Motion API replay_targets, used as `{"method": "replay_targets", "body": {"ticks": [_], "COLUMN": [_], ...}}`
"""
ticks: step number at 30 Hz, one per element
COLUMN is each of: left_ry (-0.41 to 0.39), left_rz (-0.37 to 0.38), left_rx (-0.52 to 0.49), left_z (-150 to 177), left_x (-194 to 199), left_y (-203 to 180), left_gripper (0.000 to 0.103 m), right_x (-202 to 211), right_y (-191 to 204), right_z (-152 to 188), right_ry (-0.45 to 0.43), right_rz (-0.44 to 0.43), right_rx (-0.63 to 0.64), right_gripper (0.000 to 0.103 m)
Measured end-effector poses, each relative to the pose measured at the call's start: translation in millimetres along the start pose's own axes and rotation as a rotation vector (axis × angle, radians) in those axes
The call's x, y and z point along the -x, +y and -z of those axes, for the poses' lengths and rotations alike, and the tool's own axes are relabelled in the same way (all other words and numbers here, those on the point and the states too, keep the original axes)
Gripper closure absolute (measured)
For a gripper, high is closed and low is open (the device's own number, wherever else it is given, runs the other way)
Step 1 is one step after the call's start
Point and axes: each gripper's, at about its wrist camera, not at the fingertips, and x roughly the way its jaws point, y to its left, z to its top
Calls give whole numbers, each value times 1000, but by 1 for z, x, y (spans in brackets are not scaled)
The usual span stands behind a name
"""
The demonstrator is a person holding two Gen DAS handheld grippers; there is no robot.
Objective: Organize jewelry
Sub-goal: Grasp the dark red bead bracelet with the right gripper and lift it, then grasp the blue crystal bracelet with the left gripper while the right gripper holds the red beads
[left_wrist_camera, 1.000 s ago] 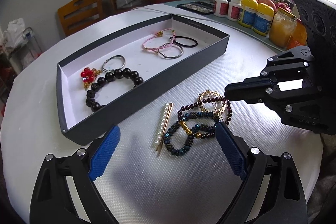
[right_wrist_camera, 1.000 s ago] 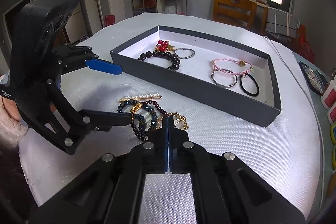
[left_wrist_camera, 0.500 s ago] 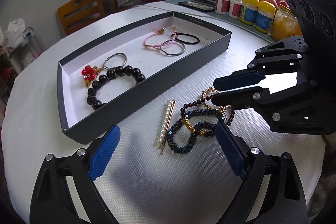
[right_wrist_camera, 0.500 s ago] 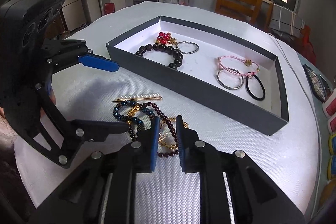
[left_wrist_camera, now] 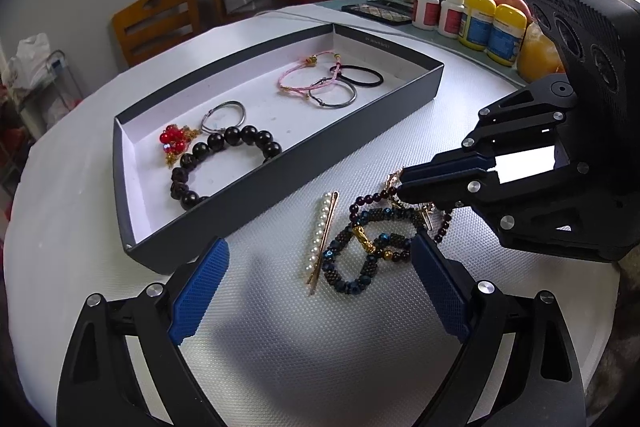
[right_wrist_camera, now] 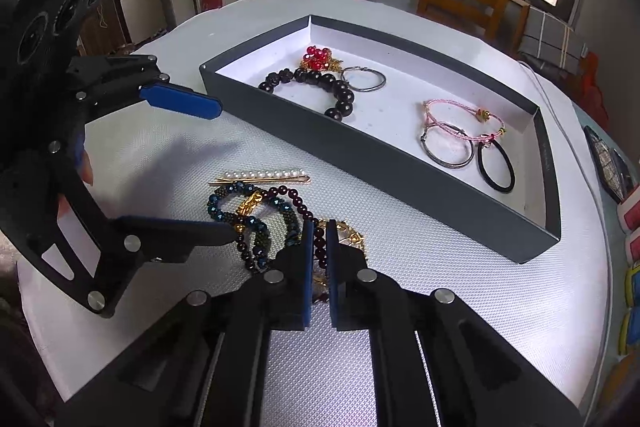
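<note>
we see our right tongs [right_wrist_camera: 319,227] now closing on the dark garnet bead bracelet [right_wrist_camera: 298,201] in the tangle on the white textured surface [right_wrist_camera: 420,291], gold chain [right_wrist_camera: 352,233] partly hidden behind them, earlier they sat pressed together, left tongs [left_wrist_camera: 318,273] spread wide, unmoved, grey shallow tray [left_wrist_camera: 352,131] just beyond

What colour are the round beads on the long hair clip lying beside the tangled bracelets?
White pearl beads along a gold hair clip, clearest in the left wrist view.
</note>
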Motion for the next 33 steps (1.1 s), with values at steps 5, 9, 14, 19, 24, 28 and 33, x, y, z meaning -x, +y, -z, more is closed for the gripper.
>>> {"method": "replay_targets", "body": {"ticks": [5,9,14,19,24,28,33], "left_ry": [2,5,5,-11,-9,-10,-43], "left_rz": [28,66,82,75,82,61,67], "left_rx": [-3,5,-4,-50,-107,-138,-154], "left_z": [1,1,1,0,2,3,3], "left_x": [-2,-4,-7,-7,-10,-10,-3], "left_y": [-3,-4,-8,-17,-28,-31,-31], "left_gripper": [9,9,10,37,57,65,66], "right_x": [17,36,63,80,83,82,81], "right_y": [-6,-14,-24,-32,-37,-34,-34], "right_z": [1,4,6,7,8,8,10], "right_ry": [-70,-138,-230,-282,-291,-286,-282], "right_rz": [-41,-75,-101,-80,-69,-70,-65], "right_rx": [-47,-85,-122,-136,-152,-139,-141], "right_gripper": [97,97,97,97,97,97,97]}}
